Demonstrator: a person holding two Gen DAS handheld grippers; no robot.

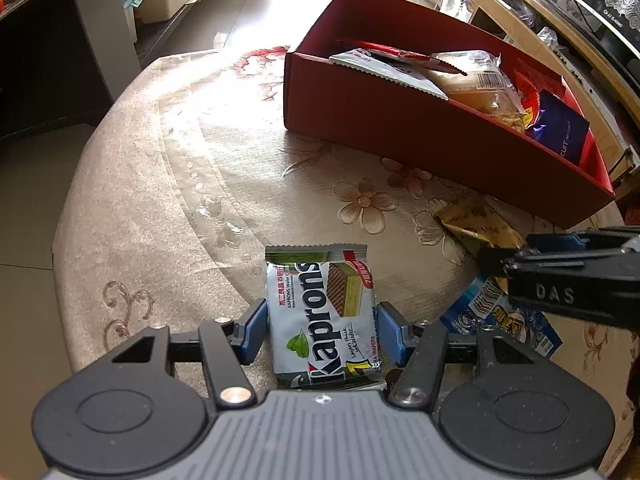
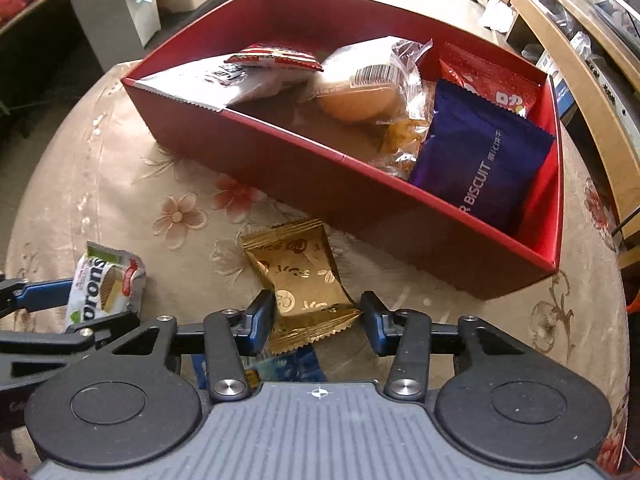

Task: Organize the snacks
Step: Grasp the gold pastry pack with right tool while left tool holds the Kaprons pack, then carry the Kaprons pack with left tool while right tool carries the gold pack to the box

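Note:
A Kaprons wafer packet (image 1: 322, 312) lies on the table between the fingers of my left gripper (image 1: 320, 330); the blue pads stand at its sides, open around it. It also shows in the right wrist view (image 2: 106, 286). A gold snack packet (image 2: 304, 280) lies between the fingers of my right gripper (image 2: 318, 320), which is open with gaps on both sides. The gold packet (image 1: 476, 222) shows in the left wrist view beside the right gripper's body. A red box (image 2: 320, 184) behind holds several snacks, among them a purple biscuit bag (image 2: 484, 164) and a wrapped bun (image 2: 364, 96).
A blue snack packet (image 1: 504, 320) lies on the floral tablecloth (image 1: 200, 200) under the right gripper. The round table's edge curves along the left. A grey chair (image 1: 108, 28) and wooden shelves (image 2: 580, 80) stand beyond the table.

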